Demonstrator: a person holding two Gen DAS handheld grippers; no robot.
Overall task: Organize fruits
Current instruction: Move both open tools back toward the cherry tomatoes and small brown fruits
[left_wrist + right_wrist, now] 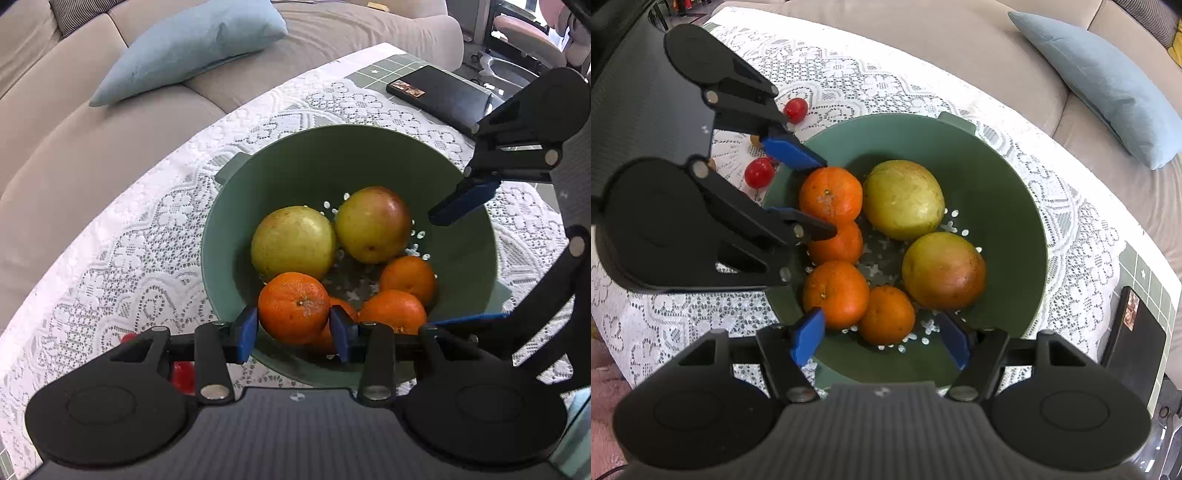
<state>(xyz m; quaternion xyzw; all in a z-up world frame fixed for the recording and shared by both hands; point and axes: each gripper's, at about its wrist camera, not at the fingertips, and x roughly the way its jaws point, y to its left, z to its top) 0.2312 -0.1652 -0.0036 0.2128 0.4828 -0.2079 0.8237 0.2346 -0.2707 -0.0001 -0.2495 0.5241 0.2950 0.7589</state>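
A green colander bowl [1008, 206] sits on the lace-covered counter [849, 81], near the counter edge that faces the beige sofa [74, 155]. Inside it lie four oranges and two yellow-green apples, one of them blushed red [943, 271], the other plain [903, 199]. The left claw [293, 328] reaches over the bowl's rim with its blue pads closed on one orange [293, 308], which sits against the bowl's wall on top of another orange. The right claw [882, 339] hangs over the opposite rim with its jaws apart and nothing pressed between them; two oranges [836, 293] lie just beyond its pads. Outside the bowl, two red cherry tomatoes [759, 172] rest on the lace beside the left claw. A black flat case [439, 96] lies toward the counter's far corner, well apart from the bowl. A blue cushion [192, 44] rests on the sofa.
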